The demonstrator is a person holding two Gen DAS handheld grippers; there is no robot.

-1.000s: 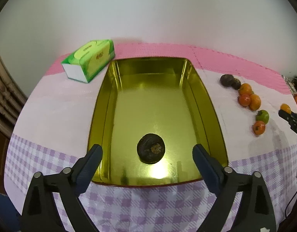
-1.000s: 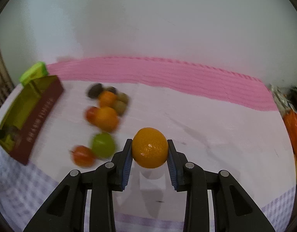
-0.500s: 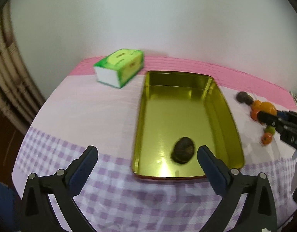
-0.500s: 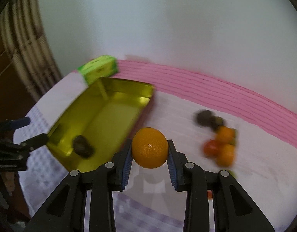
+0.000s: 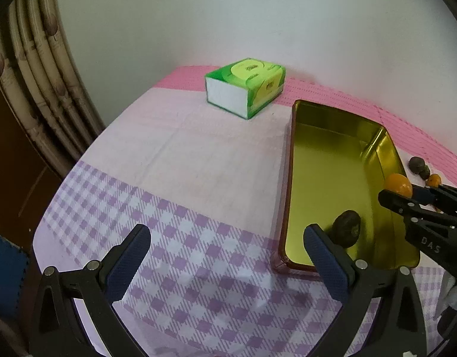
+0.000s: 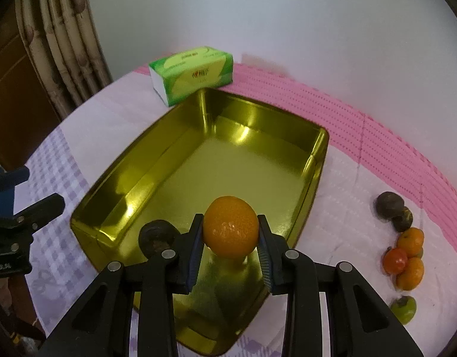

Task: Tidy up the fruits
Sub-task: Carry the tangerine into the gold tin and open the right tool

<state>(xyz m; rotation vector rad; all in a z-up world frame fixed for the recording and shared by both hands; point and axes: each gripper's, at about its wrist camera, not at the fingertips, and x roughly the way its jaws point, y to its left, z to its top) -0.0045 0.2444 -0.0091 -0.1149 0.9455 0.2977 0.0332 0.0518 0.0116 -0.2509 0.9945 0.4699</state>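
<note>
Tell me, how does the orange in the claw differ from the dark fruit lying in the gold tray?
The orange is bright and smooth; the dark fruit is brown-black and rough. The orange is clamped in the right gripper above the tray; the dark fruit lies loose on the tray floor. The orange looks somewhat bigger. Both are roundish.

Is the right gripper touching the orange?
Touching. The right wrist view shows the right gripper with both pads pressed against the orange's sides above the gold tray.

On the tabletop point(image 6: 341, 178), a tissue box point(image 6: 192, 73) sits just behind the tray point(image 6: 174, 136). One fruit point(image 6: 157, 238) lies in the tray's near end. Loose fruits point(image 6: 407, 247) cluster right of it.
</note>
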